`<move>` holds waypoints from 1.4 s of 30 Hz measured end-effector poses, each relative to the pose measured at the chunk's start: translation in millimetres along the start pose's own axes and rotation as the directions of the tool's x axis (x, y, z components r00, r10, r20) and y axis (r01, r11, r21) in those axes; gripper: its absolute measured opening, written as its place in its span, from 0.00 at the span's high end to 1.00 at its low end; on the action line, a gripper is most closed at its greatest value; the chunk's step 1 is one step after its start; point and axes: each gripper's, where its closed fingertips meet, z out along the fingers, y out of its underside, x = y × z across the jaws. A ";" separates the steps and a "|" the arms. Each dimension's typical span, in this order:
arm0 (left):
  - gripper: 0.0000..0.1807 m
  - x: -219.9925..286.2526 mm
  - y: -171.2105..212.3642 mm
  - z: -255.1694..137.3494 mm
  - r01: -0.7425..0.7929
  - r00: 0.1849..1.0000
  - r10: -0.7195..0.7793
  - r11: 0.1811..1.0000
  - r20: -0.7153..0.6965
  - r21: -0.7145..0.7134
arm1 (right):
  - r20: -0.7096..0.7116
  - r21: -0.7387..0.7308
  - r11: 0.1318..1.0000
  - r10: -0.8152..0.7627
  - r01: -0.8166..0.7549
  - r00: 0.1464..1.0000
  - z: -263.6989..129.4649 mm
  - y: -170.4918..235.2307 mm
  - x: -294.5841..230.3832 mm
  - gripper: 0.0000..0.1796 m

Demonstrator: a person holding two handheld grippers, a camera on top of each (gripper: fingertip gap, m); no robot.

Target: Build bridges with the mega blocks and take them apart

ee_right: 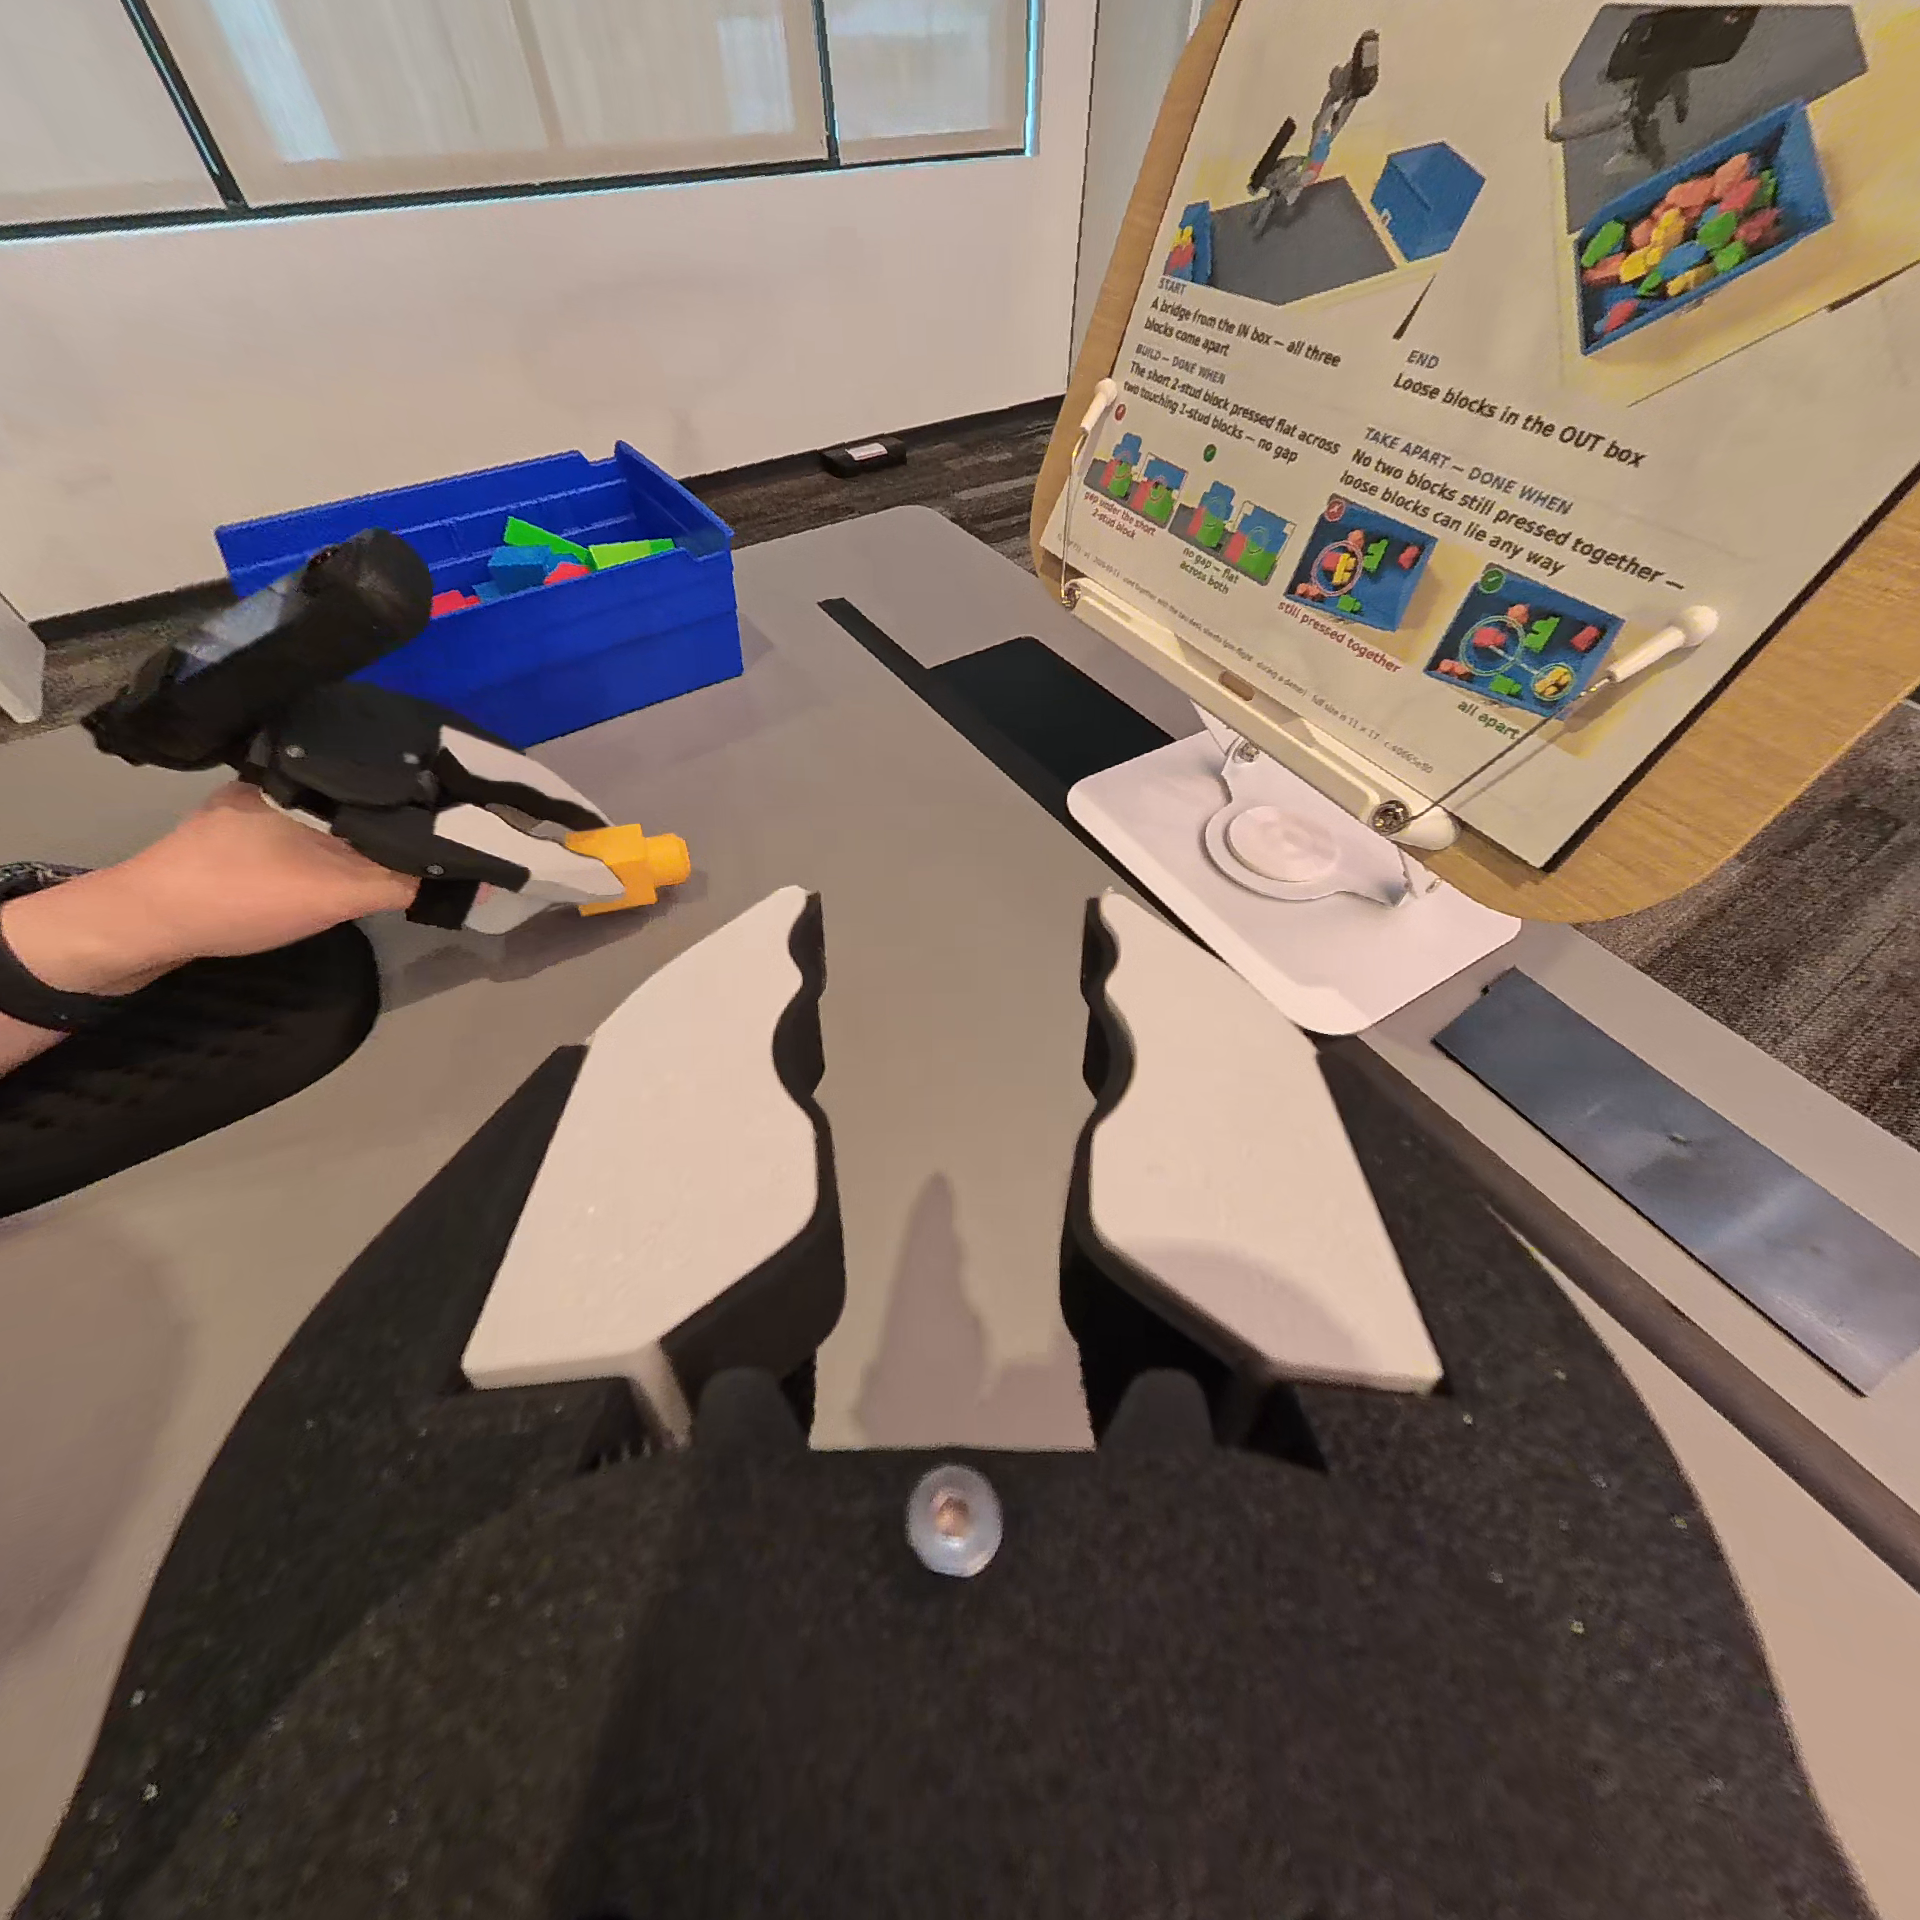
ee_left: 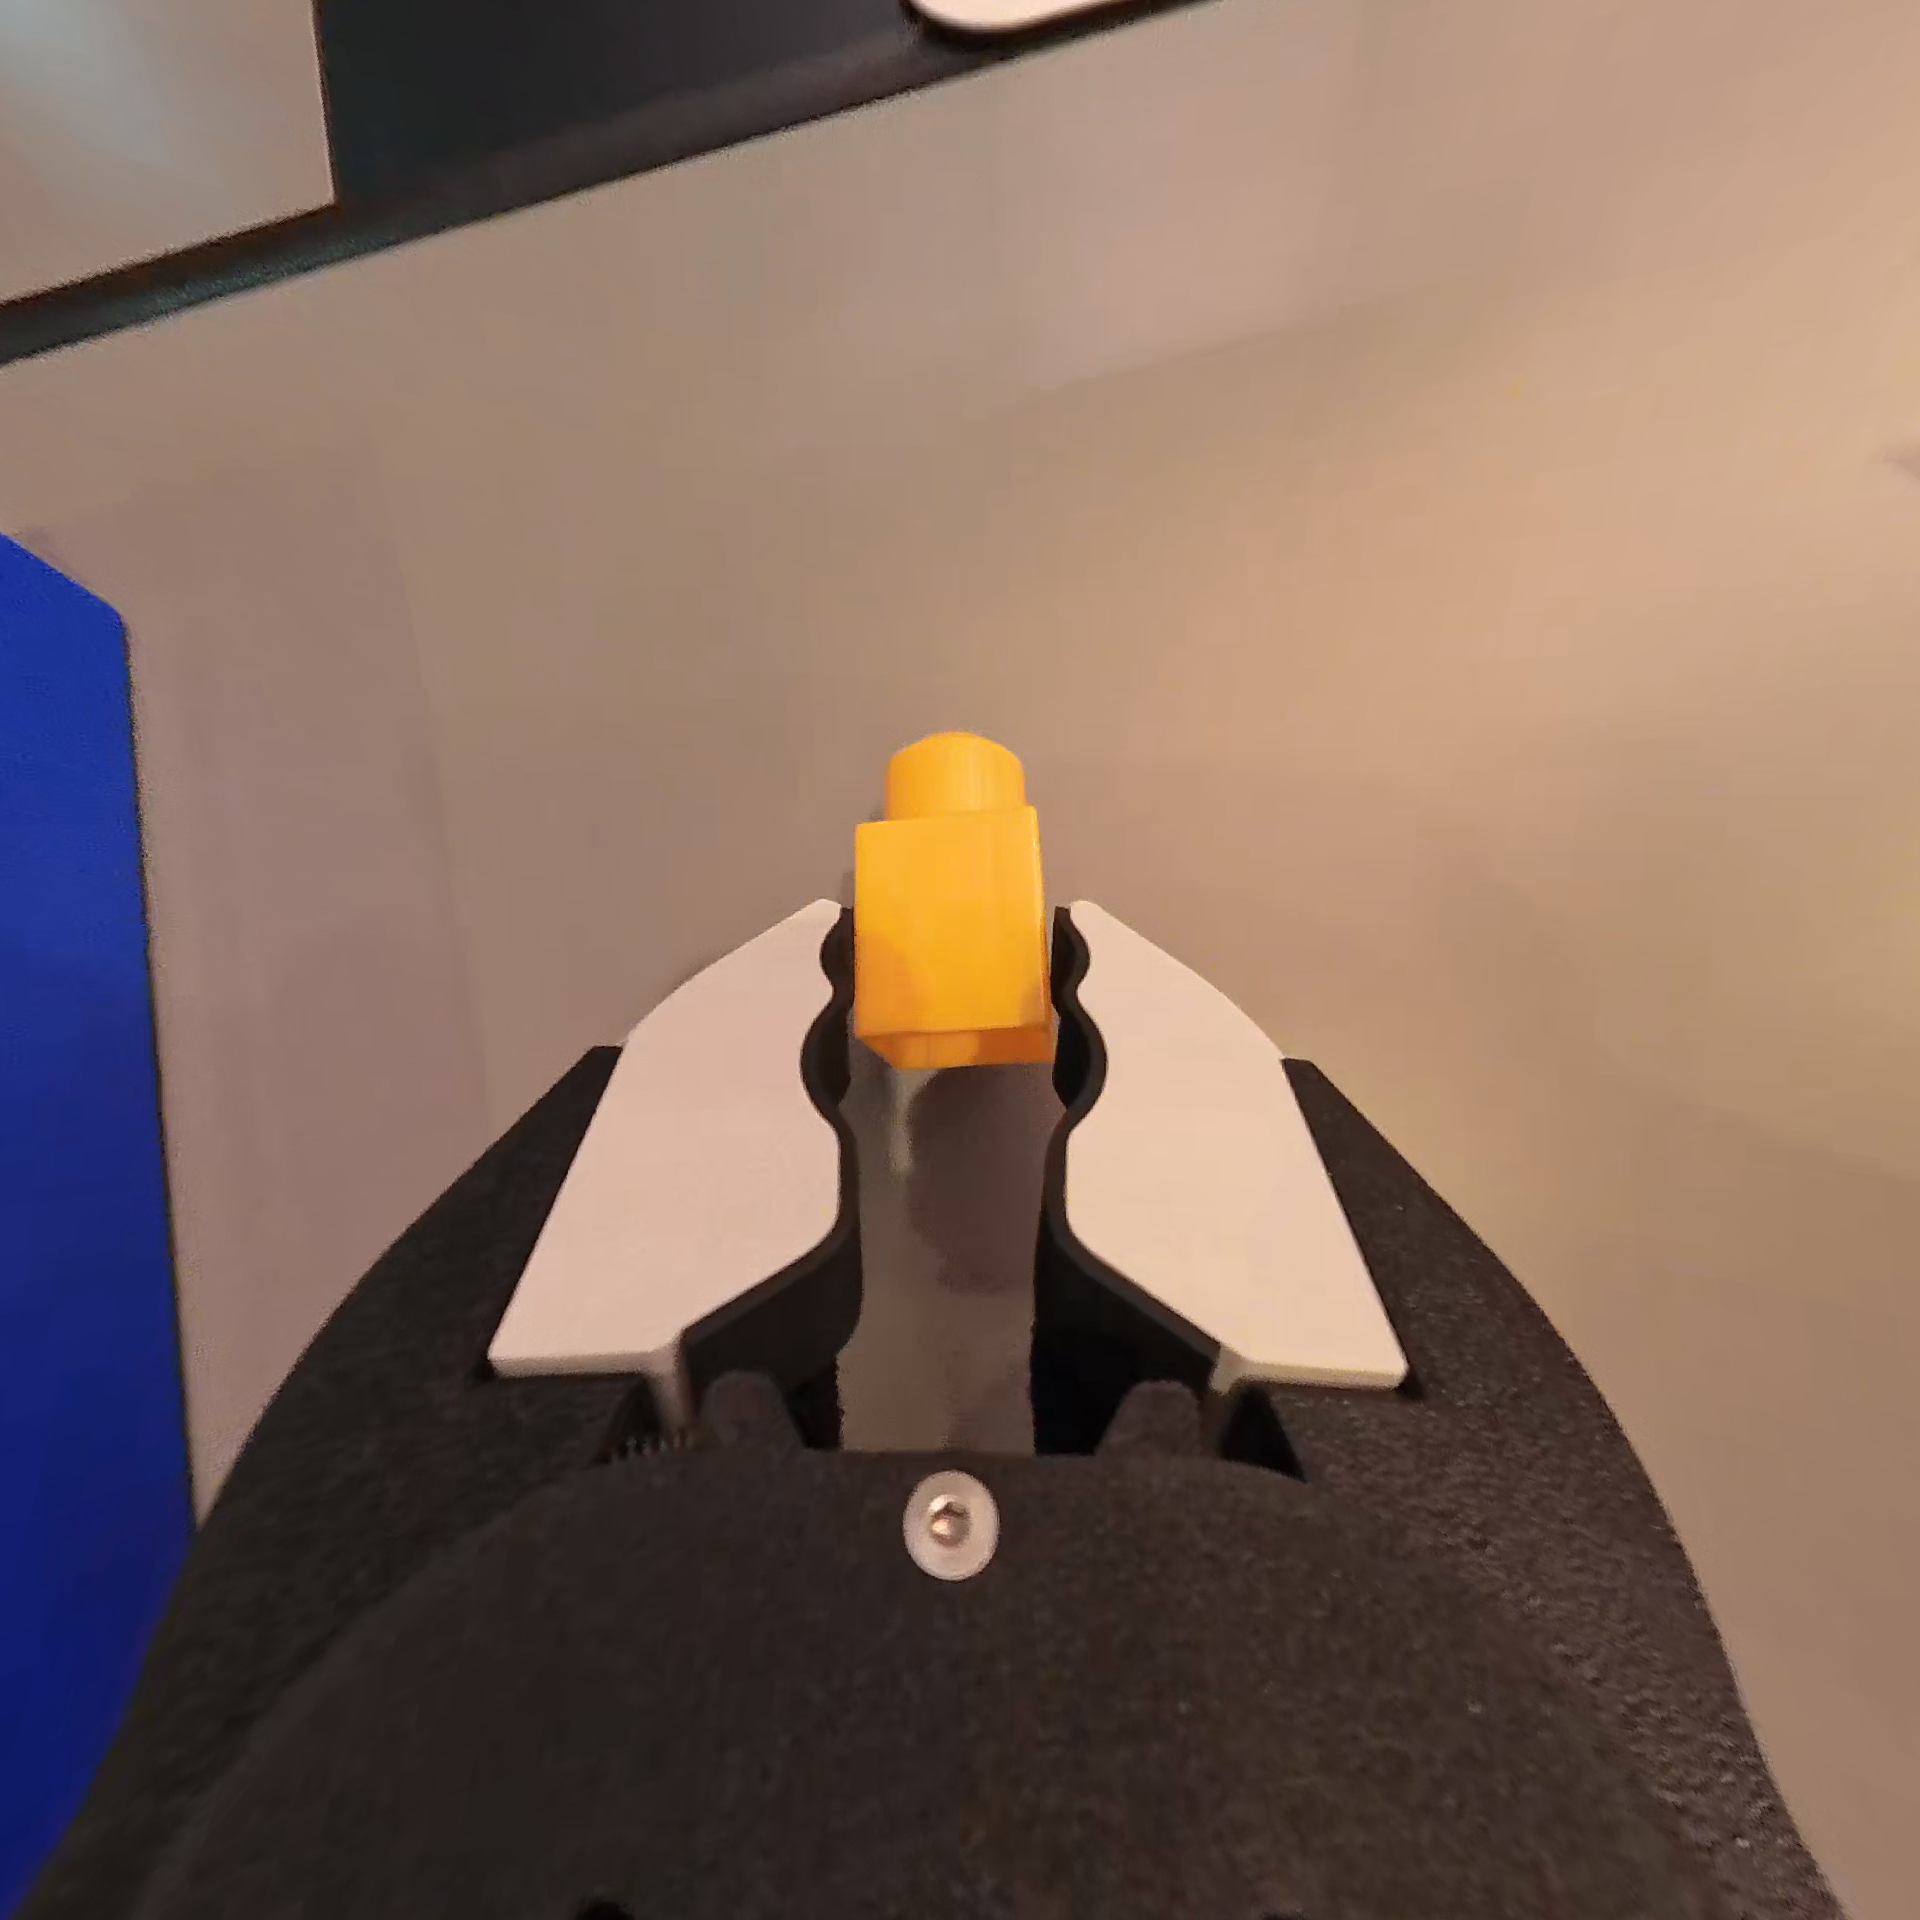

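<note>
Looking down the left gripper (ee_left: pixel 951 971), its jaws are clamped on a yellow block (ee_left: pixel 948 935) right at the tips, stud pointing forward. Over in the right view, the right gripper (ee_right: pixel 951 914) hangs with jaws apart and nothing between them above the grey table (ee_right: pixel 935 727), and the blue bin (ee_right: pixel 499 613) of blocks sits well off to its front-left.
</note>
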 end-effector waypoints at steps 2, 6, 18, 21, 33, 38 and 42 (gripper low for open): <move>0.80 -0.4 5.8 5.0 0.010 1.000 -0.010 1.000 0.002 -0.010 | -0.006 -0.005 1.000 0.003 -0.003 1.000 0.1 1.3 2.0 0.74; 0.80 -0.1 8.2 11.3 0.031 0.999 -0.031 1.000 -0.010 0.006 | 0.001 -0.004 1.000 0.013 -0.013 1.000 0.2 2.5 2.7 0.74; 0.72 -62.0 -48.5 -95.7 0.022 0.973 -0.095 0.945 0.210 0.328 | -0.011 -0.010 0.999 0.035 -0.035 0.999 -1.7 7.3 9.4 0.74; 0.81 -148.7 -57.4 -150.4 -0.003 0.884 -0.166 0.933 0.437 0.361 | 0.000 -0.016 0.999 0.049 -0.049 0.999 1.6 9.3 8.6 0.74; 0.67 -233.6 22.2 -58.6 0.589 0.805 -0.591 0.806 0.046 0.057 | -0.003 -0.062 0.998 0.032 -0.032 0.999 7.1 17.6 6.1 0.74; 0.61 -231.6 34.9 -39.9 0.626 0.780 -0.625 0.778 0.038 -0.055 | 0.006 -0.065 0.997 0.043 -0.042 0.999 9.0 19.4 6.5 0.74; 0.65 -229.1 42.0 -24.7 0.632 0.775 -0.630 0.767 0.054 -0.112 | 0.002 -0.075 0.997 0.035 -0.035 0.999 9.5 21.2 6.7 0.74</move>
